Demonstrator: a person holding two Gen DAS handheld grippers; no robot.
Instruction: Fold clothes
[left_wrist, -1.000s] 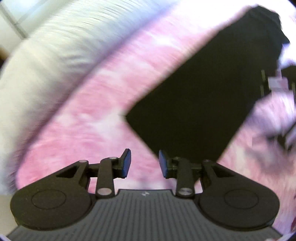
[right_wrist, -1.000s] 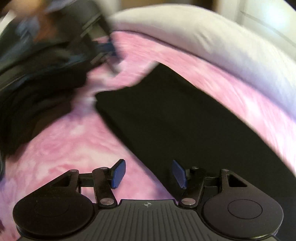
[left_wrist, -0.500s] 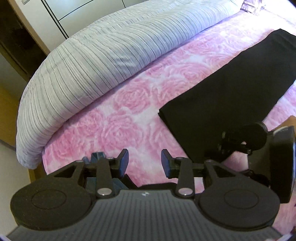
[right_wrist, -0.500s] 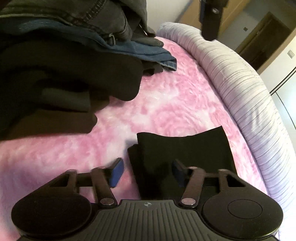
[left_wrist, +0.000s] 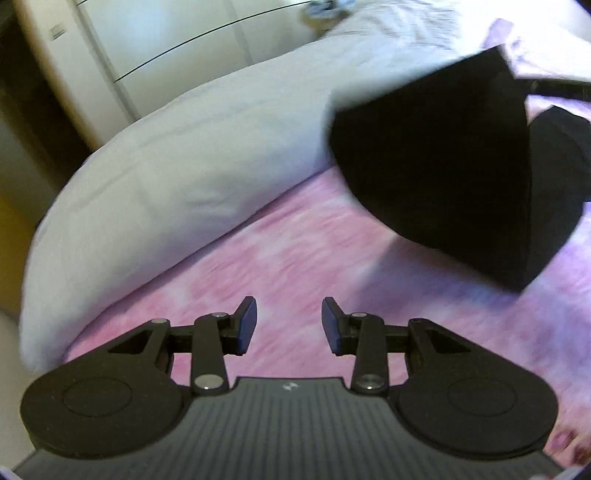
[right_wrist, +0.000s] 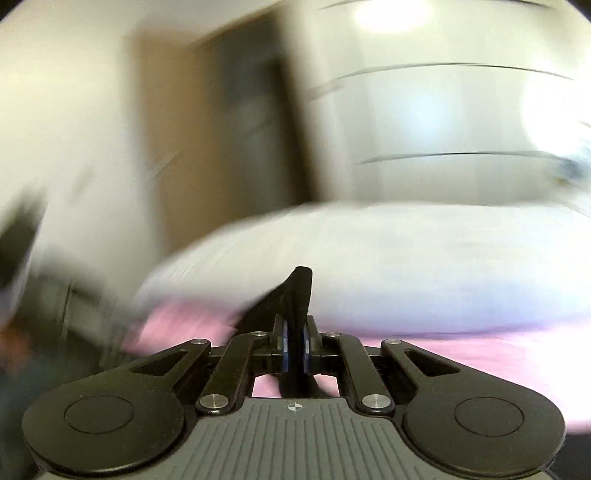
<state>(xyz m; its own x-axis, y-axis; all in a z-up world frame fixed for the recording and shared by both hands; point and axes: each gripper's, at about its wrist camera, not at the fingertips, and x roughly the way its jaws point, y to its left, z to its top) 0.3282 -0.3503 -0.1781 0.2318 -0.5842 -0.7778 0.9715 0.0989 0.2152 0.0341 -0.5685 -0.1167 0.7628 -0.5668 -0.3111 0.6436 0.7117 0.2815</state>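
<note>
A black garment hangs lifted above the pink bedspread at the upper right of the left wrist view, its lower corner pointing down. My left gripper is open and empty, low over the pink spread, apart from the garment. My right gripper is shut on a fold of the black garment, which sticks up between the blue pads. The right wrist view is blurred by motion.
A grey-white striped duvet lies along the far side of the bed, also in the right wrist view. White wardrobe doors stand behind it. A dark doorway shows at the back.
My right gripper has closed on the black garment's edge and lifted it off the bed. The view has swung up toward the wall. My left gripper stays open.
</note>
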